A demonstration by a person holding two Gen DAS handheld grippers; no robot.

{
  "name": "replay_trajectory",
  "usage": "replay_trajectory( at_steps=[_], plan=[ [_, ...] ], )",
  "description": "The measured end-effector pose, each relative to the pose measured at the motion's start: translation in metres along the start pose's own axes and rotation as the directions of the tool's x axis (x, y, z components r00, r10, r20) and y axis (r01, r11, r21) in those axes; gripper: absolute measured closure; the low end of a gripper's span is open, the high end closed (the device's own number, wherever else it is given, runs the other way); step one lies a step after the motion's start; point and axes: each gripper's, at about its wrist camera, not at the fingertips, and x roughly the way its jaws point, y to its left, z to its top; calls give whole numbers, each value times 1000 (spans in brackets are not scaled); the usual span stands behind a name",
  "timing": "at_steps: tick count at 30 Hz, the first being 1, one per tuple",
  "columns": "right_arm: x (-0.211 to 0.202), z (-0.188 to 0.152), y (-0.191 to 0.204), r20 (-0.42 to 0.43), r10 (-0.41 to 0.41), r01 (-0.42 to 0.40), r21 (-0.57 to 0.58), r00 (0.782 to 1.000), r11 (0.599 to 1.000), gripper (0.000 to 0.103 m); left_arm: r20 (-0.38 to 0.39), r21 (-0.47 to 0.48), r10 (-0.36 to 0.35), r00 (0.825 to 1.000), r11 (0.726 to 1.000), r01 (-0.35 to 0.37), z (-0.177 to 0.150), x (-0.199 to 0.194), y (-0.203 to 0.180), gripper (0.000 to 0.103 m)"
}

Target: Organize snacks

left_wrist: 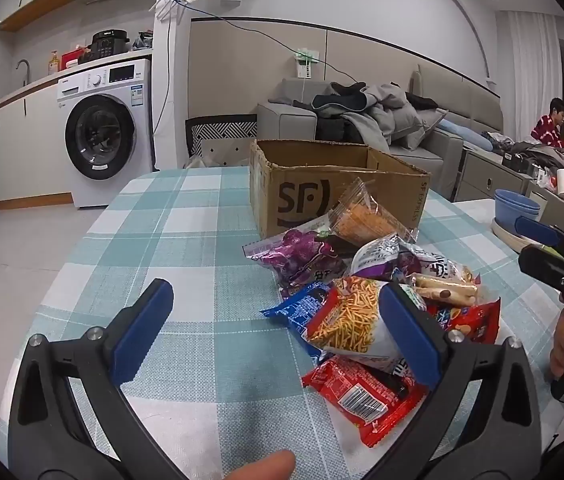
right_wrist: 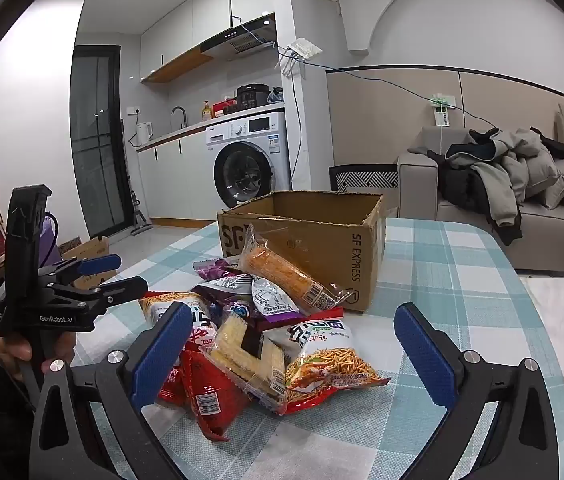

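- The snack pile (right_wrist: 266, 332) sits on the worktop (right_wrist: 461, 272) right in front of the cardboard box (right_wrist: 321, 240), touching its near face, so anything I grab only needs a short hop forward and up over the rim.
- The noodle-stick bag (right_wrist: 329, 360) lies on the near side of the pile, straight ahead between my right fingers (right_wrist: 421, 348), long axis running roughly away from me toward the box. My right gripper (right_wrist: 293, 356) looks like the nearer one, with the fingers spread wide and nothing in them.
- My left gripper (left_wrist: 278, 332) is also spread and empty, with the pile off toward its right finger.
- Count: one box, open and apparently empty; packets I make about nine or ten, though they overlap, so I can't be sure.
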Motion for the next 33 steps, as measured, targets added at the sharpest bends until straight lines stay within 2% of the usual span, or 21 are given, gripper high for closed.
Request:
replay_trajectory(
  at_steps=[33],
  plan=[
    [0, 0, 0, 4, 0, 0, 1, 1000, 1000, 0, -9, 20, 11, 1000, 1000, -10, 0, 0, -1, 0]
  ],
)
